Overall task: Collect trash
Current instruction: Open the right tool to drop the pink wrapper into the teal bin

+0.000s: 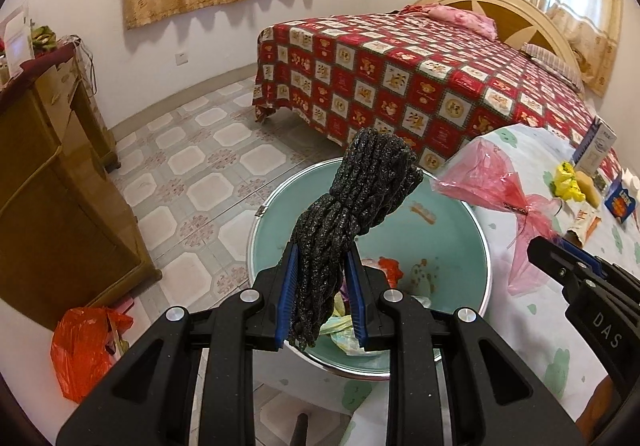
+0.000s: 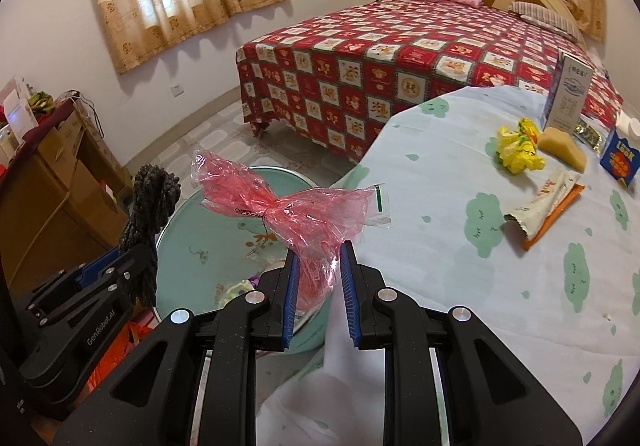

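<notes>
My left gripper (image 1: 322,252) is shut on a black foam mesh bundle (image 1: 352,206) and holds it above the teal metal basin (image 1: 452,230), which holds several scraps. My right gripper (image 2: 318,250) is shut on a crumpled pink plastic bag (image 2: 280,206) held at the table's edge over the basin (image 2: 188,258). The bundle also shows in the right wrist view (image 2: 154,198), and the pink bag in the left wrist view (image 1: 488,190). On the table (image 2: 500,286) lie a yellow wrapper (image 2: 518,152), a white-orange wrapper (image 2: 542,208), a beige sponge (image 2: 562,152) and boxes (image 2: 620,162).
A bed with a red checked cover (image 1: 400,74) stands behind. A wooden cabinet (image 1: 52,182) is at the left, with an orange plastic bag (image 1: 84,350) on the floor beside it. A tall white carton (image 2: 568,94) stands on the table.
</notes>
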Available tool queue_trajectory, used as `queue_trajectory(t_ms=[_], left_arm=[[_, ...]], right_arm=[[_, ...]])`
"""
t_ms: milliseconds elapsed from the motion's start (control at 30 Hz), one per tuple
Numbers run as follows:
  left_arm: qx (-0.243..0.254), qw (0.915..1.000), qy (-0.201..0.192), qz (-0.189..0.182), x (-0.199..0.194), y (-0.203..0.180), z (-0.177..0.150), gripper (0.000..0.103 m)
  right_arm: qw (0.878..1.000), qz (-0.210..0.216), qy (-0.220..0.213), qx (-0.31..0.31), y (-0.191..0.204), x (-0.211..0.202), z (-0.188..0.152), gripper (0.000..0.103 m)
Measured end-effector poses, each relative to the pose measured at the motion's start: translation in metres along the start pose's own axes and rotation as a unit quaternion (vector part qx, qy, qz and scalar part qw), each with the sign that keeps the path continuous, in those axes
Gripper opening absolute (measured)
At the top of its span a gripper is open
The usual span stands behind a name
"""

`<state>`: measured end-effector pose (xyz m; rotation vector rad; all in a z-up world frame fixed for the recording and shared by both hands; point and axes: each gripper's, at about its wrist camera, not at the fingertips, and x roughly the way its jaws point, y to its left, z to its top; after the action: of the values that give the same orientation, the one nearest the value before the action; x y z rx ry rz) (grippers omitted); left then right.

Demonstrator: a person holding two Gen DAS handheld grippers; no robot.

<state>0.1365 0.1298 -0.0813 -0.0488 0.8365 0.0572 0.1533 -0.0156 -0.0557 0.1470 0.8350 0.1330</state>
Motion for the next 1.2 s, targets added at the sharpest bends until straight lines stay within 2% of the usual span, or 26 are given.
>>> queue_trajectory(t_ms=[1067, 1133, 1200], left_arm=[[-0.009, 0.9994, 0.031, 0.010, 0.027, 0.005, -0.008, 0.024], [-0.009, 0.9994, 0.032, 0.010, 0.028, 0.006, -0.008, 0.024], [-0.009, 0.9994, 0.032, 0.010, 0.028, 0.006, -0.008, 0.024]], right_arm=[[0.999, -0.001, 0.053, -0.002, 0.020, 0.071, 0.007, 0.023], [0.998, 0.008, 0.058, -0.007, 0.021, 0.075, 0.007, 0.028], [0.998, 0.014, 0.063, -0.010, 0.021, 0.076, 0.007, 0.040]])
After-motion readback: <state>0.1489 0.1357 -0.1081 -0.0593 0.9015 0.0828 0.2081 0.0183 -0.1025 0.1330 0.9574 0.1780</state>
